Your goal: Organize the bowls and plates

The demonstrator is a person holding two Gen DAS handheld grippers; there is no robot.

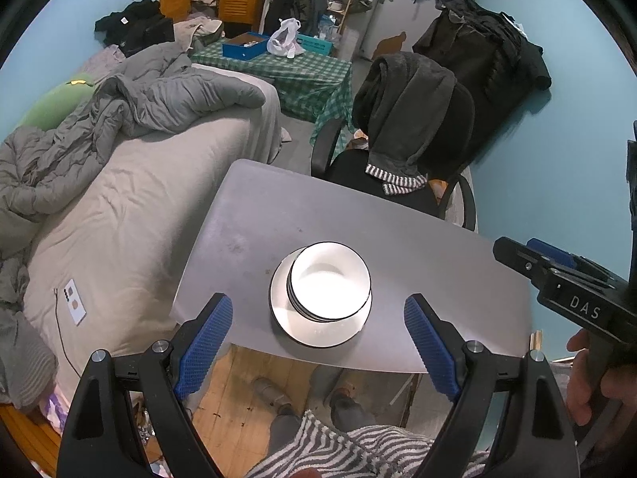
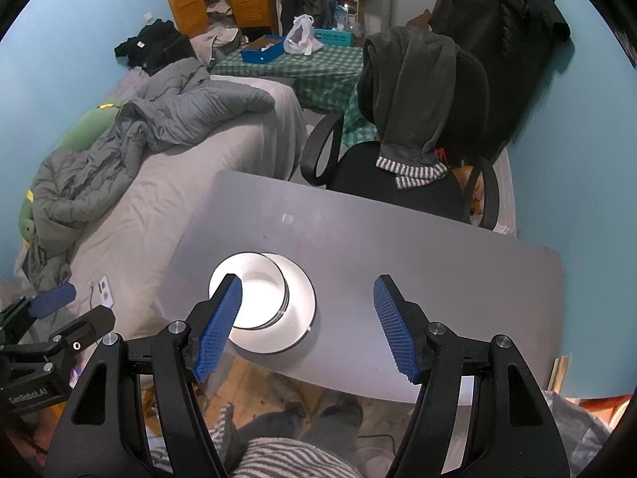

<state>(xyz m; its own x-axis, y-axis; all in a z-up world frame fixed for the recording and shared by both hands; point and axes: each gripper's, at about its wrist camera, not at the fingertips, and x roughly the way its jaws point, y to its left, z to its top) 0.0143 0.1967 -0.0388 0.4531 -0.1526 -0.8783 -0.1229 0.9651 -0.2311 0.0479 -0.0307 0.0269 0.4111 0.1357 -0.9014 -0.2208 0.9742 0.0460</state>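
Observation:
A stack of white bowls with dark rims (image 1: 329, 281) (image 2: 258, 290) sits on white plates (image 1: 318, 328) (image 2: 298, 298) near the front edge of the grey table (image 1: 398, 239) (image 2: 398, 259). My left gripper (image 1: 318, 312) hovers above the stack, open wide, its blue pads to either side and nothing between them. My right gripper (image 2: 308, 290) is open too, raised above the table just right of the stack; its left pad overlaps the bowls in view without touching. In the left wrist view the right gripper (image 1: 557, 275) shows at the right edge.
A black office chair (image 1: 398, 183) (image 2: 398, 175) draped with a dark garment stands behind the table. A bed (image 1: 119, 199) (image 2: 139, 199) with a grey quilt lies to the left. The person's legs and striped clothing (image 1: 338, 446) are below the table edge.

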